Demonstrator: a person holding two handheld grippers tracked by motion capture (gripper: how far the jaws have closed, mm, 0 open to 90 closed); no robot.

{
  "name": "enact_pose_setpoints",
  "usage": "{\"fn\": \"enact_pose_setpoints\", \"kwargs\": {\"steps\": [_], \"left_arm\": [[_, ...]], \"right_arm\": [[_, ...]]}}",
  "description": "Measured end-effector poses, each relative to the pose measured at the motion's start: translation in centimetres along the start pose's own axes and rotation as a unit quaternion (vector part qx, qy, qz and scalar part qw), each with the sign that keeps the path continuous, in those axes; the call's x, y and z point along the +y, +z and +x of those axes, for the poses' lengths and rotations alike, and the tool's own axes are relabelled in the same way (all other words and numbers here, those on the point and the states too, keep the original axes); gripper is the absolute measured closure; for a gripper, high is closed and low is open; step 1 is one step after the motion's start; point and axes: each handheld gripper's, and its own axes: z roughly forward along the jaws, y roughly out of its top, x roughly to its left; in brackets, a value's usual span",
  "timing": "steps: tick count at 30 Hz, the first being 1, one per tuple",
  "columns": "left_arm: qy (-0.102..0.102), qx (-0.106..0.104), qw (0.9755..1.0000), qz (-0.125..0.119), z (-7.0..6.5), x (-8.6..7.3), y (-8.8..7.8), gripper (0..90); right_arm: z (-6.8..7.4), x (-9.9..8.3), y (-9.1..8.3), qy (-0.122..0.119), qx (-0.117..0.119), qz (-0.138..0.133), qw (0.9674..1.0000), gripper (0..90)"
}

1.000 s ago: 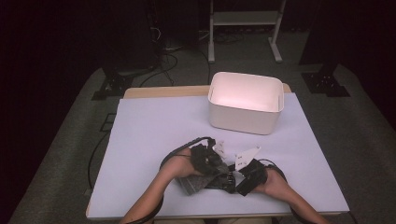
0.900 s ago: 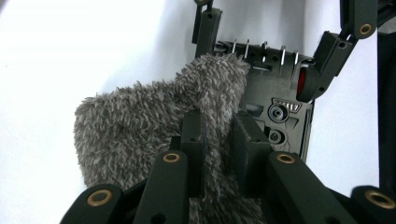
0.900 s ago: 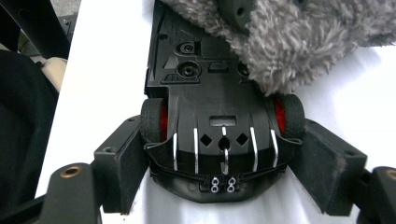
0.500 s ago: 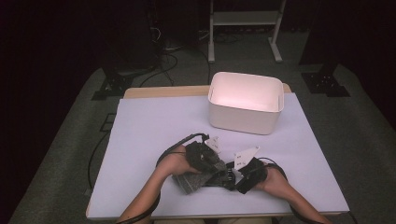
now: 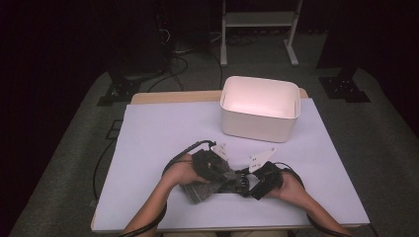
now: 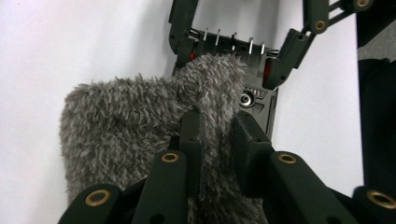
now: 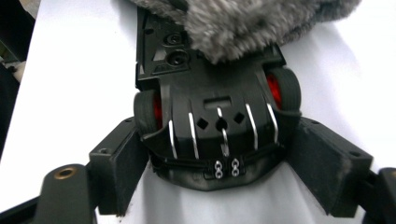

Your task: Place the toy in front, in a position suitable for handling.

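Near table edge, centre: left gripper pinching grey fuzzy cloth; right gripper jaws, just widened, straddle black toy car; cloth now draped over car's far end, likely wrapping or wiping

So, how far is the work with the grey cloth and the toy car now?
Already done: the left gripper is shut on the fuzzy grey cloth, which lies over part of the black toy car. In hand: the right gripper has its jaws around the car's end. Left: the white bin looks empty, so nothing is stowed yet.
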Motion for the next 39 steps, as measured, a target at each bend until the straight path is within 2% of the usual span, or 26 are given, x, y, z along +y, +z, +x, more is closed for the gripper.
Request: {"fn": "enact_pose_setpoints", "kwargs": {"steps": [7,13,15,25,28,31,34,37,39], "left_arm": [[-0.003,-0.015,0.9998,-0.015,-0.2,-0.6,-0.1,75.7],[0.003,-0.013,0.9998,-0.011,-0.5,-0.5,-0.1,75.7],[0.005,-0.011,0.9999,-0.009,-0.5,-0.4,0.0,75.7],[0.009,-0.004,0.9999,-0.002,-0.5,-0.1,-0.1,75.4],[0.010,-0.004,0.9999,-0.004,-0.4,-0.1,-0.2,75.4],[0.009,-0.002,0.9999,-0.007,-0.4,-0.1,-0.4,75.4],[0.005,0.000,0.9999,-0.010,-0.2,-0.1,-0.6,74.5],[0.004,-0.003,0.9999,-0.010,-0.3,-0.1,-0.4,74.4],[0.011,-0.007,0.9999,-0.003,-0.7,0.3,0.1,74.4]], "right_arm": [[0.1,0.1,-0.9,0.028,0.012,0.000,0.9995,17.2],[-0.1,1.1,-2.0,0.040,0.026,-0.013,0.9988,17.4],[-0.5,1.4,-2.1,0.042,0.031,-0.009,0.9986,17.4],[-2.3,2.4,-0.5,0.075,0.088,0.004,0.9933,17.7],[-2.5,2.6,0.0,0.085,0.105,0.009,0.9908,21.7],[-2.6,2.5,0.5,0.089,0.105,0.020,0.9903,22.2],[-2.8,2.3,0.6,0.101,0.110,0.012,0.9888,22.4],[-2.6,2.0,0.5,0.102,0.105,0.004,0.9892,22.5],[-2.4,1.9,0.5,0.097,0.102,-0.002,0.9901,22.6]]}}
